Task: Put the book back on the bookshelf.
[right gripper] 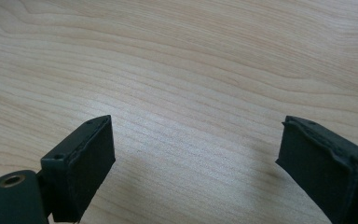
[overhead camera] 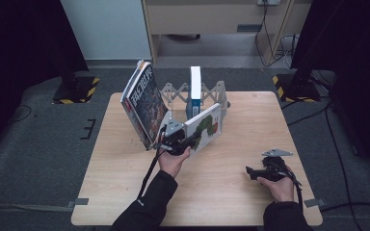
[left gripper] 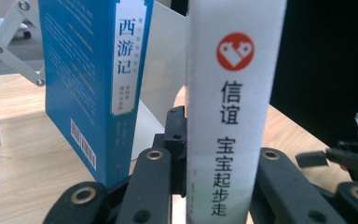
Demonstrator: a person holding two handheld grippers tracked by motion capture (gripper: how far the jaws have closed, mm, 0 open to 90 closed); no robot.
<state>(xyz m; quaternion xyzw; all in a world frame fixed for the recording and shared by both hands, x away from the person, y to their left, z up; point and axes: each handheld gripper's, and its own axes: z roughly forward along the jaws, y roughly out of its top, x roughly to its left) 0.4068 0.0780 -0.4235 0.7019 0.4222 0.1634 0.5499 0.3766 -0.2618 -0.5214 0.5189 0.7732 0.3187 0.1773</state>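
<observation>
Nearest the desk's front edge, the person's two forearms come in, their sleeves cut off by the bottom of the high view. The right gripper lies low over the front right part of the desk, well apart from every book. In the right gripper view its fingers stand spread wide with only bare wood grain between them, and the outer finger is cut off at the corner of that view.

Farther in, near the middle of the desk, the left gripper has its fingers pinching the white picture book by its spine. The book stands tilted, its cover with a green caterpillar drawing turned toward the right edge. In the left gripper view the white spine fills the space between the fingers; its foot is cut off at the bottom, and the fingertips are hidden behind it.

To its left a dark-covered book leans steeply, its top tipped toward the left edge; whether its lower corner touches the gripper cannot be told, since the hand and cable cover that spot.

Toward the back edge a blue book stands upright in a grey folding rack. The rack's base is hidden behind the books.
</observation>
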